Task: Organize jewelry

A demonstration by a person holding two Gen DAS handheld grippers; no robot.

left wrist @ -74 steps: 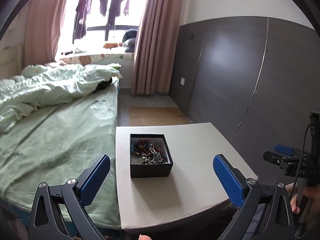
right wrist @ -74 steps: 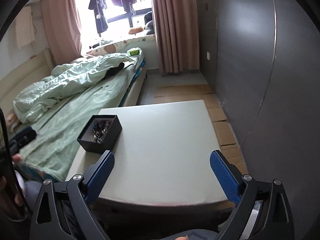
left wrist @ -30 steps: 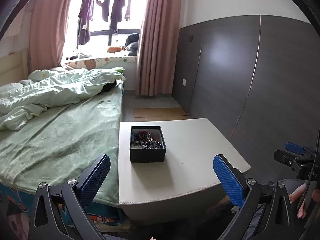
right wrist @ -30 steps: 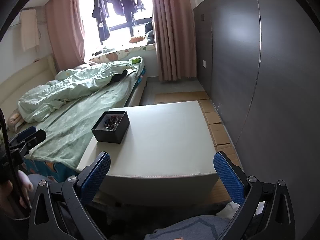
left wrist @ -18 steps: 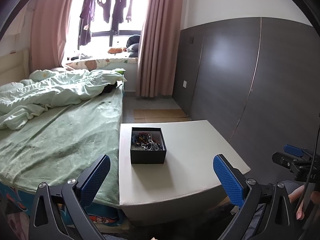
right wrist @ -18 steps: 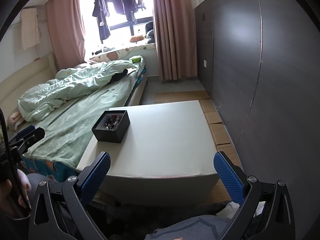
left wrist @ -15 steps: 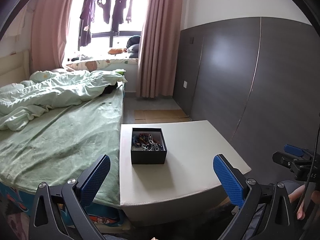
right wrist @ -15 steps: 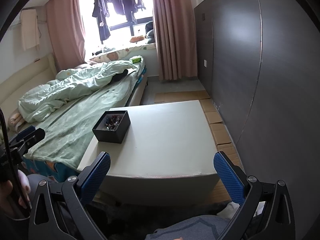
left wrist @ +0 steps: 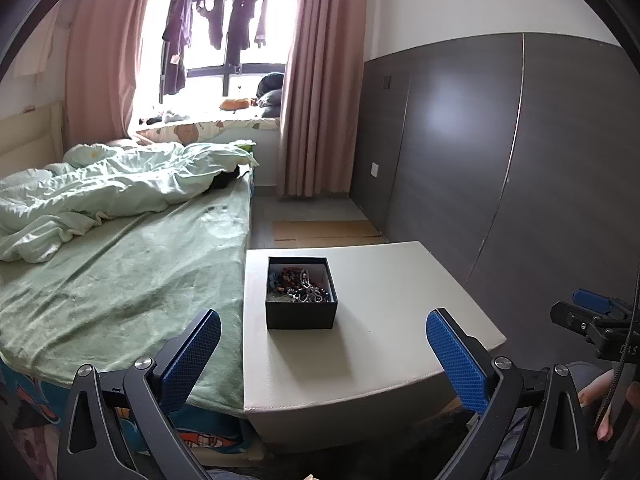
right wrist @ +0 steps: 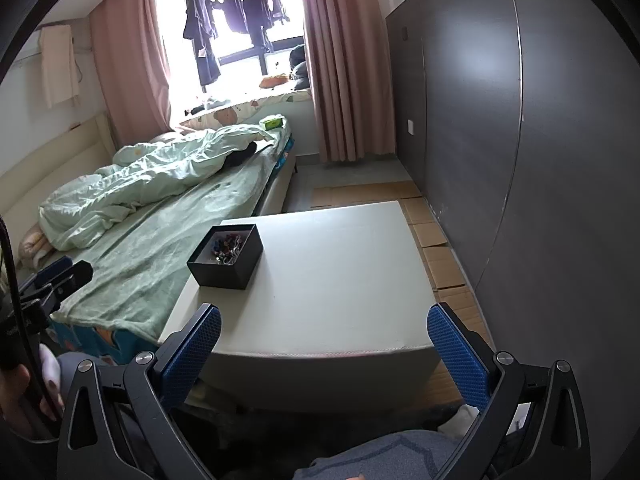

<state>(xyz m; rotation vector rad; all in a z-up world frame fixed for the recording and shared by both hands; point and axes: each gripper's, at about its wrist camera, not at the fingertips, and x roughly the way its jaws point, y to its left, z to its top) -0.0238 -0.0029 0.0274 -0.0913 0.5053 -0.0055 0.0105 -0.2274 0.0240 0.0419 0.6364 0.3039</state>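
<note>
On your far left lies the bed (left wrist: pixel 120 264) with its green sheet, pressed right against the low pale table (left wrist: pixel 384 320). Your left gripper (left wrist: pixel 324 344) hangs short of the table's near edge, jaws spread wide and holding nothing. Ahead of it, the open black box (left wrist: pixel 301 314) sits on the table's left side, close to the bed, with the jewelry (left wrist: pixel 300 285) tangled inside (beads and chains, too small to sort out). Further right, your right gripper (right wrist: pixel 324 344) is likewise gaping and empty, facing bare tabletop, with the dark wall panel (right wrist: pixel 520 160) beyond.
</note>
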